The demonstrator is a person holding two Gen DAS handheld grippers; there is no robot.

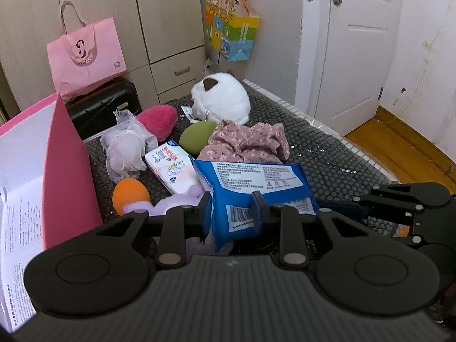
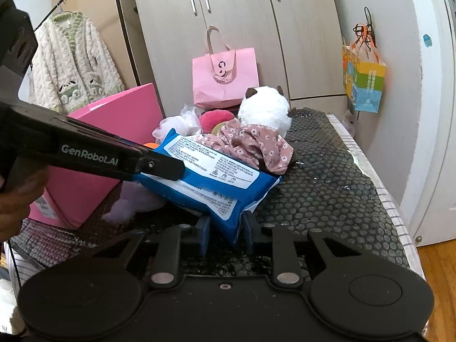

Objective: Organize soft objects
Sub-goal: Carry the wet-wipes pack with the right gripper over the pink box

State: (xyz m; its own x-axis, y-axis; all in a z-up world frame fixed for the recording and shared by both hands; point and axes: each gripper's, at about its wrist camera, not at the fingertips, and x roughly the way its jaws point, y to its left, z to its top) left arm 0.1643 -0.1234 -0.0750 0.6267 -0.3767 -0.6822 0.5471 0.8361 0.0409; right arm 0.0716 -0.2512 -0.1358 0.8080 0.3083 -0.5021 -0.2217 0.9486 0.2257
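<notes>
A blue pack of wipes [image 1: 256, 188] is held between both grippers over the dark mat. My left gripper [image 1: 232, 211] is shut on its near end. My right gripper [image 2: 226, 228] is shut on its other corner, and the pack [image 2: 216, 176] shows there too. The left gripper's arm [image 2: 94, 156] crosses the right wrist view. Behind lie a floral cloth [image 1: 248, 142], a white plush [image 1: 222, 99], a green sponge [image 1: 196, 136], a pink plush [image 1: 158, 119], a white mesh puff [image 1: 126, 149], an orange sponge [image 1: 131, 196] and a purple plush [image 1: 176, 199].
An open pink box [image 1: 68, 171] stands at the left, also in the right wrist view [image 2: 114, 131]. A white tissue pack [image 1: 173, 171] lies on the mat [image 1: 327, 165]. A pink bag [image 1: 85, 54], a black suitcase [image 1: 105, 108], wardrobe and door stand behind.
</notes>
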